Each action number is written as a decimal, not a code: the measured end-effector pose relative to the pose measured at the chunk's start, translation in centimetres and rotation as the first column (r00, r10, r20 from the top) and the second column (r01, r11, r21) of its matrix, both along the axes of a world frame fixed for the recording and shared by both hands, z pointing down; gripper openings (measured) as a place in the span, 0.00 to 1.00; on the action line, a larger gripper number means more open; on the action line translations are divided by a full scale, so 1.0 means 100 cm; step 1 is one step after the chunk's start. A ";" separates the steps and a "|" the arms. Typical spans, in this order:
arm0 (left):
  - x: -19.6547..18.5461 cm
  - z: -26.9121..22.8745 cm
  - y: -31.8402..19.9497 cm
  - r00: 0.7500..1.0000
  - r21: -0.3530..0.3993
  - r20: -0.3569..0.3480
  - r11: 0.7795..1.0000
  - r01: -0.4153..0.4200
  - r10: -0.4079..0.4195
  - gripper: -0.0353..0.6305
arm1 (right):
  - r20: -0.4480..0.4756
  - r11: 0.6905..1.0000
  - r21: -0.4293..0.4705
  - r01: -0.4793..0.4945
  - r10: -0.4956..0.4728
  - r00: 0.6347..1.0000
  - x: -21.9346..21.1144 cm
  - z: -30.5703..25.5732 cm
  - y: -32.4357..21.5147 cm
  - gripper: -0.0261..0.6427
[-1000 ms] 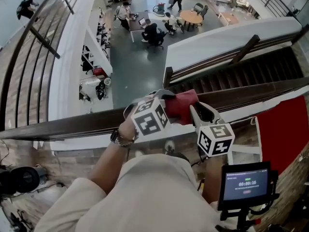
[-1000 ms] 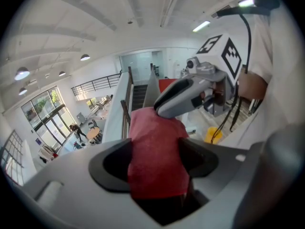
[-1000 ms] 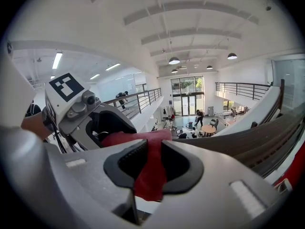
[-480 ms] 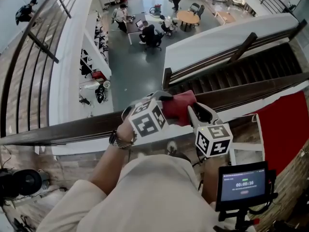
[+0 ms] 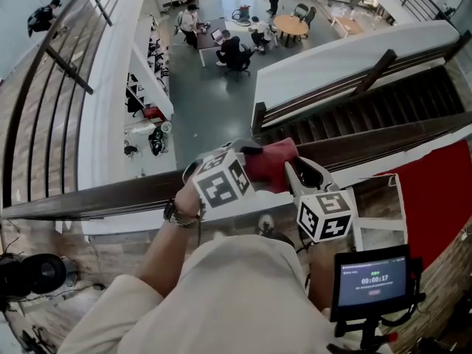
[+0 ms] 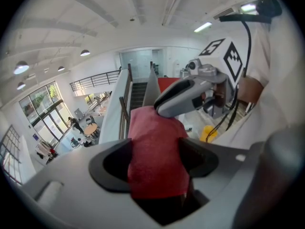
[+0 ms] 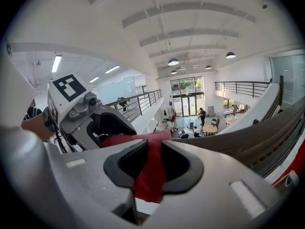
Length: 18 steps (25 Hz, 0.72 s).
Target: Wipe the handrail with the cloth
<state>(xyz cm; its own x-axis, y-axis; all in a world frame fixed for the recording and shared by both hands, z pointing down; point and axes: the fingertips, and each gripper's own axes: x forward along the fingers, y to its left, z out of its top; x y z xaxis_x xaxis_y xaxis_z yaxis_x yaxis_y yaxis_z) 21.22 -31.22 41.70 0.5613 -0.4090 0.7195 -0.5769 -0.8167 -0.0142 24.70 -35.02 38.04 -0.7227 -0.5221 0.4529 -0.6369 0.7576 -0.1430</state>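
Note:
A red cloth [image 5: 269, 162] is bunched on top of the dark wooden handrail [image 5: 110, 194], which crosses the head view from lower left to upper right. My left gripper [image 5: 249, 155] comes in from the left and is shut on the cloth [image 6: 157, 137]; its jaws [image 6: 155, 163] pinch the fabric. From the right, my right gripper [image 5: 293, 169] is shut on the same cloth [image 7: 138, 140], which fills the gap between its pads [image 7: 148, 165]. The two grippers almost touch over the rail [image 7: 252, 135].
Beyond the rail is a deep drop to an atrium floor with people at tables [image 5: 291, 26]. A staircase [image 5: 369, 102] descends behind the rail. A red floor patch [image 5: 435, 190] lies at right and a small screen [image 5: 372, 279] sits by my right arm. Another balcony railing [image 5: 59, 57] runs at left.

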 end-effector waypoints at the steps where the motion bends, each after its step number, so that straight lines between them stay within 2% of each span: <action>1: -0.002 0.000 0.002 1.000 -0.005 -0.001 1.000 0.000 0.000 0.55 | 0.004 1.000 -0.002 0.004 -0.004 1.000 -0.002 0.000 0.002 0.18; 14: -0.013 0.003 0.011 1.000 -0.032 0.019 1.000 0.001 -0.001 0.55 | 0.038 1.000 0.007 0.023 -0.023 0.999 -0.010 0.001 0.011 0.17; 18: -0.010 0.000 0.010 1.000 -0.017 0.014 1.000 0.002 -0.002 0.55 | 0.039 0.999 0.010 0.046 -0.046 0.998 -0.006 0.000 0.010 0.16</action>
